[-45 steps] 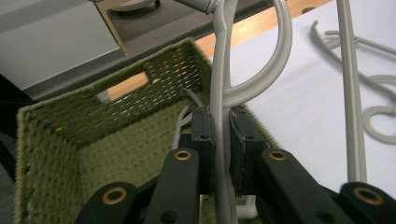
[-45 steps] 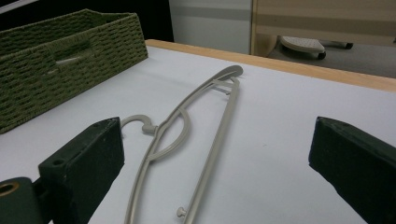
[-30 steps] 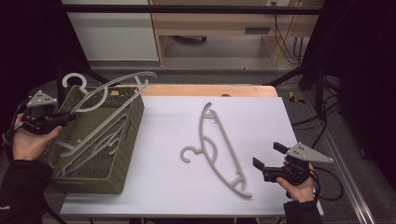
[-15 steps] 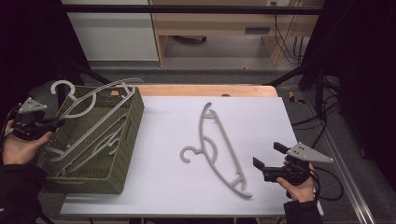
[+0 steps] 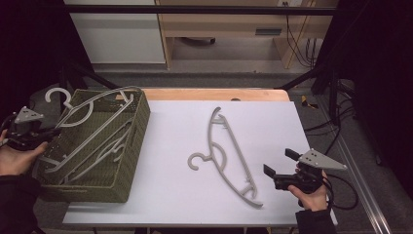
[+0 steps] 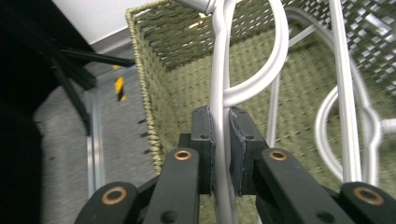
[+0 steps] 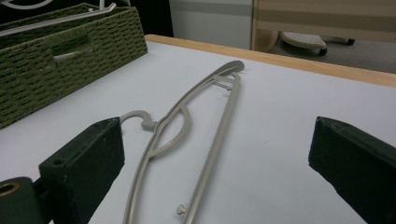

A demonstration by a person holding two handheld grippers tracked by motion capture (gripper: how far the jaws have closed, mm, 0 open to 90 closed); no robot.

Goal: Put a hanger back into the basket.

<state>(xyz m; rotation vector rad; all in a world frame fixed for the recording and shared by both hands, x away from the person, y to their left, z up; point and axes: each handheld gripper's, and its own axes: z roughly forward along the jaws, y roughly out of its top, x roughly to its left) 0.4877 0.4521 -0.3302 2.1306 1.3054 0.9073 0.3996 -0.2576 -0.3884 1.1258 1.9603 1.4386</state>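
Note:
A grey plastic hanger (image 5: 229, 153) lies flat on the white table, its hook toward the left; in the right gripper view the same hanger (image 7: 196, 135) stretches away ahead of the jaws. My right gripper (image 5: 278, 168) hovers open at the table's front right, just right of the hanger's near end. My left gripper (image 5: 48, 132) sits at the left rim of the green woven basket (image 5: 131, 146), shut on a white hanger (image 6: 219, 116) whose hook (image 5: 57, 94) sticks out past the basket's far left corner. More white hangers (image 5: 97, 151) lie inside the basket.
The white tabletop (image 5: 272, 122) has a wooden strip (image 5: 209, 94) along its far edge. Beyond it are a wooden shelf (image 5: 219, 24) and cables on the floor at the right. A metal rail (image 6: 91, 149) runs beside the basket on the left.
My left gripper has drawn back toward the left and nearer the front with the white hanger, whose hook has shifted left over the basket's corner. The right gripper has stayed still.

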